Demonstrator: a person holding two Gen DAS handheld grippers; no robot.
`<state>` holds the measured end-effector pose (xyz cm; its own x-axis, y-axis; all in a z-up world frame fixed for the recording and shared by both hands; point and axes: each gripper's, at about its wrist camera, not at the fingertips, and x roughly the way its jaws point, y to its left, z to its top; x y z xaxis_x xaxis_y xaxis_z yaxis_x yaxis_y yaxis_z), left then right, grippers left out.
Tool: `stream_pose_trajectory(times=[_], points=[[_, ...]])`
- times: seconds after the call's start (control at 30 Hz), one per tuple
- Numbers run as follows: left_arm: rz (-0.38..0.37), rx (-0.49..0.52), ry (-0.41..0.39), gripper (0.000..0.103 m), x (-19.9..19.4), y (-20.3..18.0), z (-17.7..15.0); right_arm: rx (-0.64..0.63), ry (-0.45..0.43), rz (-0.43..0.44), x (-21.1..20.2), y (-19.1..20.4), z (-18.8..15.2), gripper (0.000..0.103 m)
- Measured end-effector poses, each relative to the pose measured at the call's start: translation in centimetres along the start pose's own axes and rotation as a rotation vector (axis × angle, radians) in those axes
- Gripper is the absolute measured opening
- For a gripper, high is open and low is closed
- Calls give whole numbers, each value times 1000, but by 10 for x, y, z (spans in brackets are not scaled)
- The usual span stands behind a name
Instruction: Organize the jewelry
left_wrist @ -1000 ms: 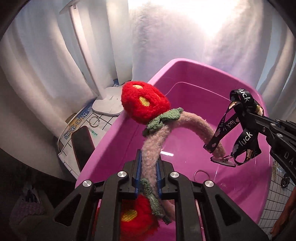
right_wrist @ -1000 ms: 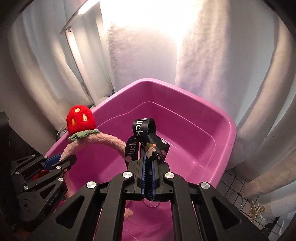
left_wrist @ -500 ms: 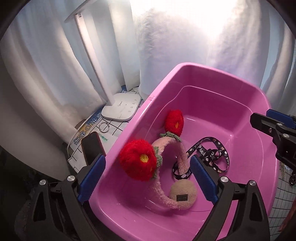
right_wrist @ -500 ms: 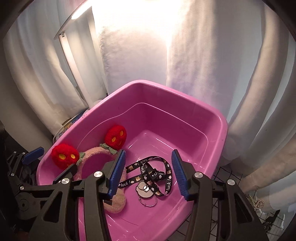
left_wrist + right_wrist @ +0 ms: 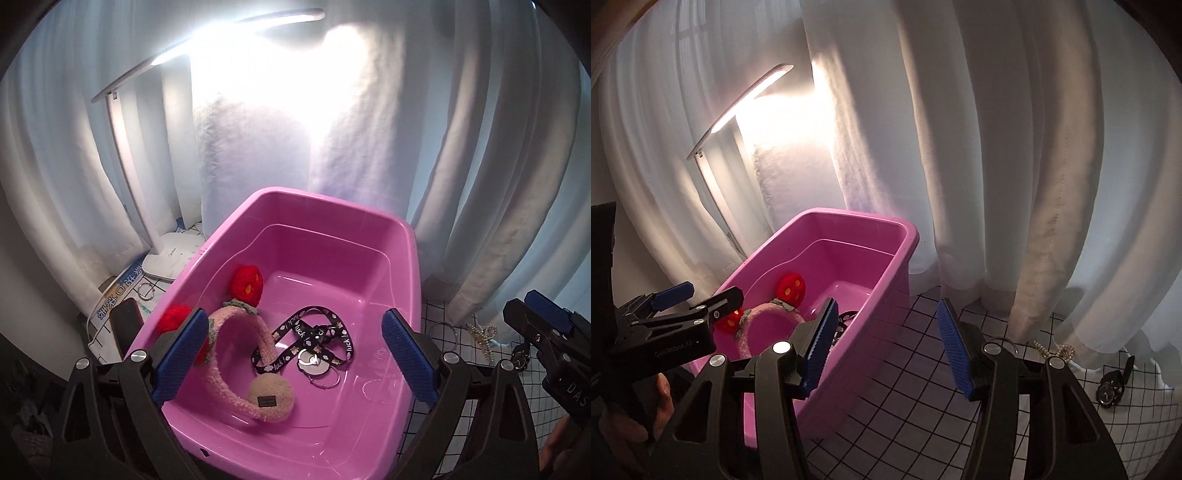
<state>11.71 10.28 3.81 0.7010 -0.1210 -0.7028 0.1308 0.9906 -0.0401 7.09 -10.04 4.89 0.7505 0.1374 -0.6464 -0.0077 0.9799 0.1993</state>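
Pink plastic fills most of what we see: a bin (image 5: 402, 236) stands on a checked cloth (image 5: 916, 398) in front of white curtains (image 5: 997, 147), with a lit desk lamp (image 5: 170, 254) just beside its left wall. In the bin lies a fuzzy pink headband (image 5: 236, 373) with two red flowers, curved on the floor toward the left wall, one padded end turned toward us. Just right of it, touching the band, a black lanyard (image 5: 314, 339) printed "luck" lies in loose loops with its metal ring on the bin floor.

Our left gripper (image 5: 291, 354) hangs above the bin, its jaws opening wide, nothing pressed between the blue pads; headband and lanyard lie well below them. Our right gripper (image 5: 886, 343) sits over the bin's right edge and the cloth, jaws also opening, with nothing between them.

On the cloth to the right of the bin we see a clear hair claw (image 5: 484, 338), a black watch (image 5: 1112, 384), a metal ring (image 5: 441, 334) and a pearl chain (image 5: 1052, 349).
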Motion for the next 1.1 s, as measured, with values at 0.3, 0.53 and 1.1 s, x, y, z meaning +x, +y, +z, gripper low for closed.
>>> stream_pose_trajectory(times=[0.3, 0.53, 1.1], points=[[-248, 113, 60, 93, 0, -124, -20, 163, 29, -227, -57, -132, -61, 58], [-269, 163, 121, 94, 36, -191, -61, 252, 97, -294, -52, -230, -107, 62], [-112, 162, 277, 94, 155, -233, -128, 210, 252, -259, 54, -321, -156, 62]])
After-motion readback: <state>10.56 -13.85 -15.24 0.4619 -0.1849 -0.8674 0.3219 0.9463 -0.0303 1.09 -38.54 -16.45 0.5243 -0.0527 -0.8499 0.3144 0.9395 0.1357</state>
